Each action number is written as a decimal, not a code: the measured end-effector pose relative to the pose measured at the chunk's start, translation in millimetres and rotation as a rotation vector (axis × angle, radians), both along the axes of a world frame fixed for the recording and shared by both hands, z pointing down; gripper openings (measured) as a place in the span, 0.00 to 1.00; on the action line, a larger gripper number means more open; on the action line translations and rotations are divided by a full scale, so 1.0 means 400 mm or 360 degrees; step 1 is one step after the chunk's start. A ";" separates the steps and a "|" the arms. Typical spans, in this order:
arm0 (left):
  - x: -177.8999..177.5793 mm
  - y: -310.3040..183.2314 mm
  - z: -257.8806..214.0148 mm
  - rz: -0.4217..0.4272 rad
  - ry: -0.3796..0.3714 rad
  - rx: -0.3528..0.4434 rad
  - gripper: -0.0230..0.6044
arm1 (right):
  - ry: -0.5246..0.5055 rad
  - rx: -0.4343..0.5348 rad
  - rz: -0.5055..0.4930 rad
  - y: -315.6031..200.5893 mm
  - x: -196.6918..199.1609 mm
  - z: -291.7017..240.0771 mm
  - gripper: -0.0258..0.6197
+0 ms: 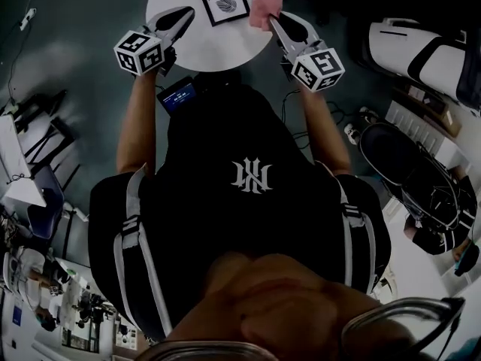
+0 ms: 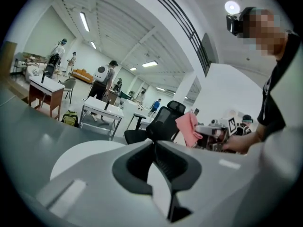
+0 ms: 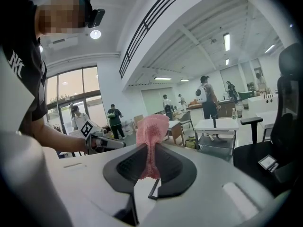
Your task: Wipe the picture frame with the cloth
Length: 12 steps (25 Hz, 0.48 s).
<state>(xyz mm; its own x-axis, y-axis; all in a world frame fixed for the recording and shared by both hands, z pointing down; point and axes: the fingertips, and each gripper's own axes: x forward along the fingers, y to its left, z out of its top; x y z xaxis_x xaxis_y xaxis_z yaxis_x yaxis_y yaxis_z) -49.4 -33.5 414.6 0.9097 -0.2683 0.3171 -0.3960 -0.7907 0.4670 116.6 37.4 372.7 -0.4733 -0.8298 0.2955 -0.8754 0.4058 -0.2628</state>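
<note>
A black picture frame [image 1: 222,0] with a white print lies flat on the round white table [image 1: 188,47], between the two grippers. My right gripper [image 1: 275,19] is shut on a pink cloth [image 1: 264,10], which hangs just right of the frame. In the right gripper view the cloth [image 3: 151,131] bunches up out of the right gripper [image 3: 150,151]. My left gripper [image 1: 179,19] hovers over the table left of the frame. In its own view the left gripper [image 2: 155,144] is shut with nothing in it, and the cloth [image 2: 188,128] shows across from it. Both gripper views point up and miss the frame.
A small device with a blue screen [image 1: 176,95] sits at the table's near edge. A white and black bag [image 1: 421,51] and cables lie on the floor at the right. Black office chairs [image 2: 163,122] [image 3: 289,126], desks and several people stand around the room.
</note>
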 end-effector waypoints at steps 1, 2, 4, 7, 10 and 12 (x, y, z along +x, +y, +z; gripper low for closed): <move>-0.003 -0.019 0.025 0.0011 -0.0009 -0.0043 0.07 | 0.0004 -0.0009 0.0002 -0.023 -0.005 0.006 0.12; -0.008 -0.035 0.049 0.0027 -0.0013 -0.0089 0.08 | 0.0008 -0.0018 0.0005 -0.044 -0.014 0.014 0.12; -0.016 -0.057 0.097 0.0067 -0.0020 -0.0167 0.09 | 0.0014 -0.0038 0.0016 -0.078 -0.033 0.032 0.12; -0.001 -0.082 0.183 0.0111 -0.0063 -0.0275 0.09 | 0.0027 -0.0086 0.0037 -0.118 -0.025 0.074 0.12; 0.017 -0.112 0.265 0.0139 -0.0108 -0.0402 0.11 | 0.0047 -0.0124 0.0040 -0.160 -0.008 0.120 0.12; 0.014 -0.128 0.307 0.0139 -0.0141 -0.0457 0.11 | 0.0071 -0.0139 0.0021 -0.189 -0.012 0.146 0.12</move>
